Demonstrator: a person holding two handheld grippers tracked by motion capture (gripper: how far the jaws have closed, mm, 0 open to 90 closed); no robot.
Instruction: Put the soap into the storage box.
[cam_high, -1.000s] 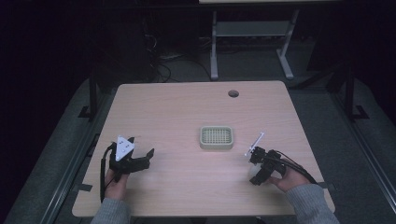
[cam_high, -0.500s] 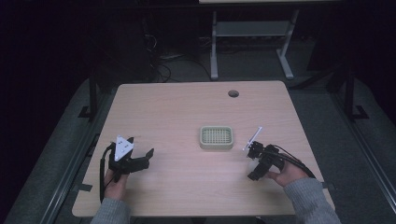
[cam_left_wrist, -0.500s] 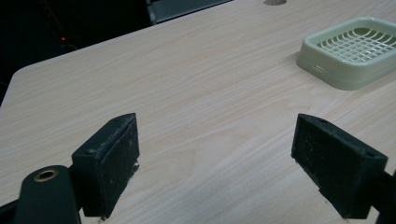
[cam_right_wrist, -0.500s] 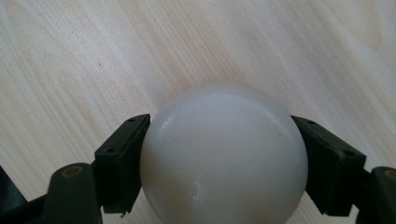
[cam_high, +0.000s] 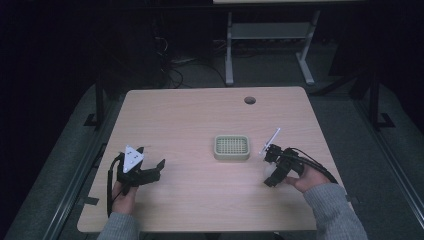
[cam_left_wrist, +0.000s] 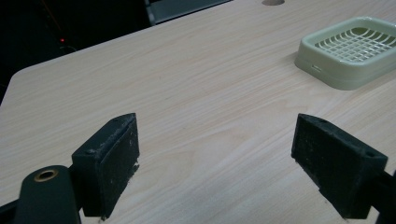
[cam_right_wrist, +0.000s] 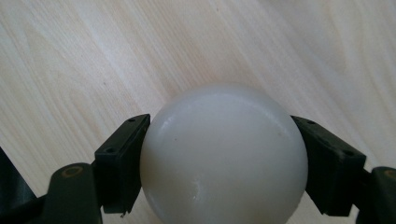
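Fingers (cam_right_wrist: 122, 161) of right gripper (cam_right_wrist: 224, 163) hide white ball's (cam_right_wrist: 223, 154) sides.

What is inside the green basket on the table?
The green basket looks empty: its grid floor shows in the high view and the left gripper view, with nothing lying on it. The table under it is hidden.

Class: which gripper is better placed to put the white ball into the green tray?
Right. The right gripper already grips the white ball beside the green tray; the left gripper is open and farther.
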